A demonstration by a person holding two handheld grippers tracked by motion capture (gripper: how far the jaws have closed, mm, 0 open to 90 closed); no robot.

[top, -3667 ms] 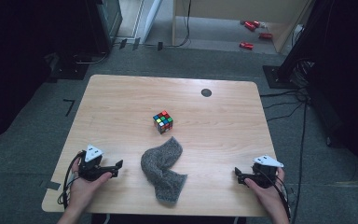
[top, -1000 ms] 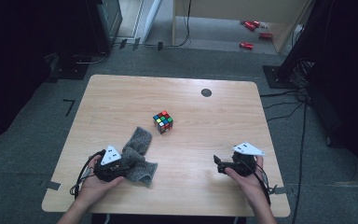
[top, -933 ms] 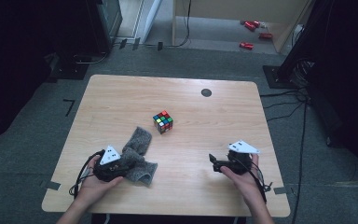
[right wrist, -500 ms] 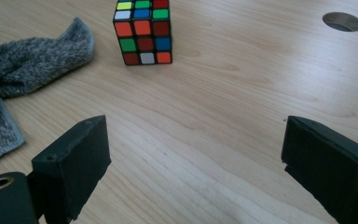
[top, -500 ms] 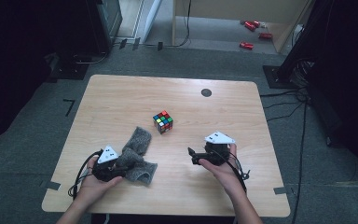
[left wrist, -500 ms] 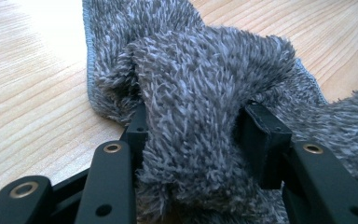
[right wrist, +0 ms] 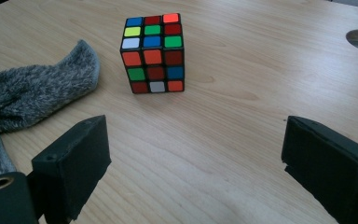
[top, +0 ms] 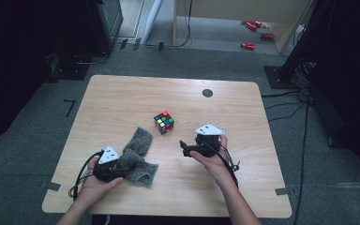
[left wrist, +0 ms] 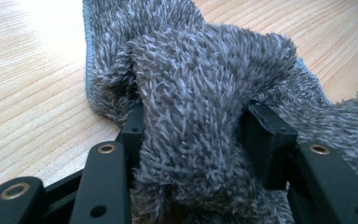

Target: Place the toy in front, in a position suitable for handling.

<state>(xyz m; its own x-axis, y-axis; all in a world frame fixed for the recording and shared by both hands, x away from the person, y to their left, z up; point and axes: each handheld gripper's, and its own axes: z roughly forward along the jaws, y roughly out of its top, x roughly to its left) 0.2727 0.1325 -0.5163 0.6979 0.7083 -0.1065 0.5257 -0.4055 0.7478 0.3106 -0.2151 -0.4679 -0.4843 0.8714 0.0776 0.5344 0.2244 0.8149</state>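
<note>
Left gripper view: the grey cloth (left wrist: 200, 93) bunches up between my left jaws, which have just been opening a little yet still pinch a thick fold of it. In the high view the cloth (top: 138, 152) lies at the lower left of the table (top: 122, 98), my left gripper (top: 117, 168) on its near edge. My right gripper (top: 183, 147) hovers at the centre, jaws wide apart and holding nothing, pointing toward the puzzle cube (right wrist: 153, 53) just beyond them.
</note>
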